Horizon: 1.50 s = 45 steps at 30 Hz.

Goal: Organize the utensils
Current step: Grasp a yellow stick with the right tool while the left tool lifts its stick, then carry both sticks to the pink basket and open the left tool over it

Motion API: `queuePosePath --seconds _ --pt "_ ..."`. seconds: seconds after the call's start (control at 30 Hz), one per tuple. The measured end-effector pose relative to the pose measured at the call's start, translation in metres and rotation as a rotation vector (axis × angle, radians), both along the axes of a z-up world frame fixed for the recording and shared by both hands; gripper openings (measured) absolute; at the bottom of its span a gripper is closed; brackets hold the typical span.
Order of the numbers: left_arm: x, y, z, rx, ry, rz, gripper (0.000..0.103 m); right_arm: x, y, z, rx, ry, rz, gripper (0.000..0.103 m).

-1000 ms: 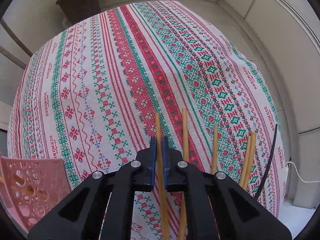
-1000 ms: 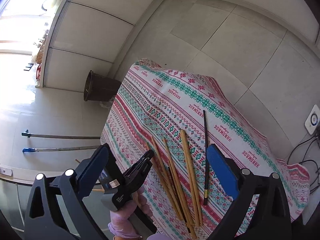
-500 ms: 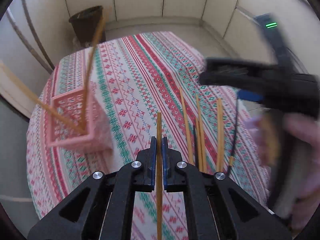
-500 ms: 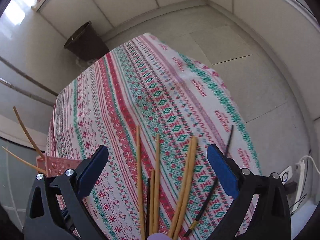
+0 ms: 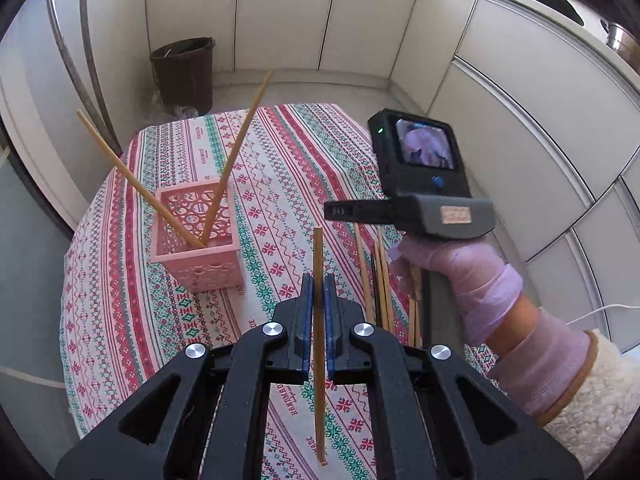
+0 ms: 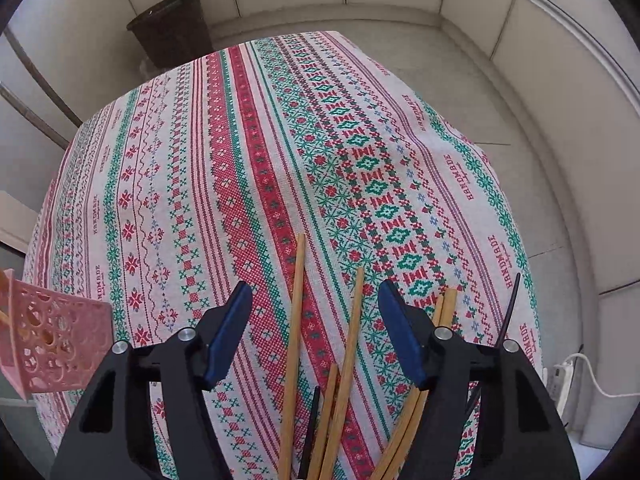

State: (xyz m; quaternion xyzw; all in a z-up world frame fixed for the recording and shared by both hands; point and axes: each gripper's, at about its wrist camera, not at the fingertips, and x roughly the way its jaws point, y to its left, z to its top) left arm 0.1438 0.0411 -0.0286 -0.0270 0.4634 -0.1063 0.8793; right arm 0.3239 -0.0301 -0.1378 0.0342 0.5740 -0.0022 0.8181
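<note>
Wooden and pale, a single chopstick [image 5: 318,320] is sitting pinched between the blue pads of my left hand-held gripper [image 5: 316,300], its jaws pressed tight on it, the stick running straight up the lower centre of the left view. To the left of centre in that view, a pink basket [image 5: 200,248] is standing on the striped tablecloth [image 5: 280,184] covering the table, with two chopsticks [image 5: 236,156] leaning out of it in a V toward the upper left. At the right of that view my gloved right hand [image 5: 460,268] is gripping the handle of the other tool, over the loose chopsticks.

My right hand-held gripper [image 6: 316,332] is pointing down at the table, its jaws closing but still apart, pads touching nothing. Between them, in the lower centre of the right view, the loose chopsticks [image 6: 294,340] are lying on the cloth; more are lying under the right jaw. A black chopstick [image 6: 510,308] is lying at the lower right. The basket is peeking in at the lower left edge.
</note>
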Motion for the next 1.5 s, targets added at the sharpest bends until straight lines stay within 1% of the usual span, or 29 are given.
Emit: queuePosePath --seconds 0.03,0.1,0.13,0.17,0.2,0.23,0.3,0.4,0.5,0.7,0.8,0.97,1.2,1.27,1.37,1.5 --pt "0.000 0.001 0.001 -0.001 -0.001 0.002 0.005 0.001 0.003 -0.003 -0.005 0.010 0.004 0.052" --pt "-0.001 0.001 0.003 -0.003 -0.002 0.005 0.005 0.004 0.008 -0.012 -0.011 0.028 0.017 0.046" --pt "-0.002 0.002 0.003 -0.002 -0.002 0.007 0.005 0.004 0.011 -0.011 -0.028 0.001 0.024 0.039" --pt "-0.001 0.003 0.003 -0.001 -0.002 0.008 0.005 0.005 0.014 -0.011 -0.026 -0.007 0.039 0.034" --pt "-0.002 0.003 0.003 0.001 -0.003 0.009 0.005 0.006 0.017 -0.011 -0.024 -0.011 0.046 0.019" --pt "-0.002 0.004 0.004 0.002 -0.003 0.010 0.005 0.005 0.019 -0.011 -0.028 -0.014 0.053 0.007" --pt "-0.002 0.005 0.004 0.001 -0.003 0.013 0.005 0.003 0.022 -0.010 -0.038 -0.025 0.053 0.006" --pt "-0.005 0.006 0.007 0.005 -0.013 0.017 0.005 -0.001 0.016 -0.007 0.021 -0.023 0.041 0.006" --pt "-0.008 0.006 0.013 -0.003 -0.032 0.015 0.005 -0.013 0.007 0.006 0.059 -0.048 0.032 0.006" --pt "-0.024 0.006 0.032 -0.018 -0.088 0.008 0.005 -0.050 -0.016 0.054 0.133 -0.134 0.026 0.006" --pt "-0.032 0.007 0.040 -0.013 -0.115 0.010 0.005 -0.071 -0.029 0.078 0.172 -0.180 0.027 0.006" --pt "-0.043 0.015 0.045 -0.009 -0.134 0.034 0.005 -0.107 -0.048 0.114 0.224 -0.248 0.034 0.006" --pt "-0.059 0.025 0.060 0.005 -0.185 0.078 0.005 -0.149 -0.072 0.146 0.329 -0.324 0.017 0.005" --pt "-0.061 0.031 0.067 -0.006 -0.202 0.106 0.005 -0.155 -0.074 0.154 0.360 -0.346 0.021 0.004" --pt "-0.065 0.039 0.082 -0.026 -0.232 0.130 0.005 -0.163 -0.075 0.175 0.401 -0.396 0.032 0.004" --pt "-0.068 0.052 0.118 -0.041 -0.319 0.175 0.005 -0.174 -0.078 0.208 0.451 -0.473 0.050 0.004"
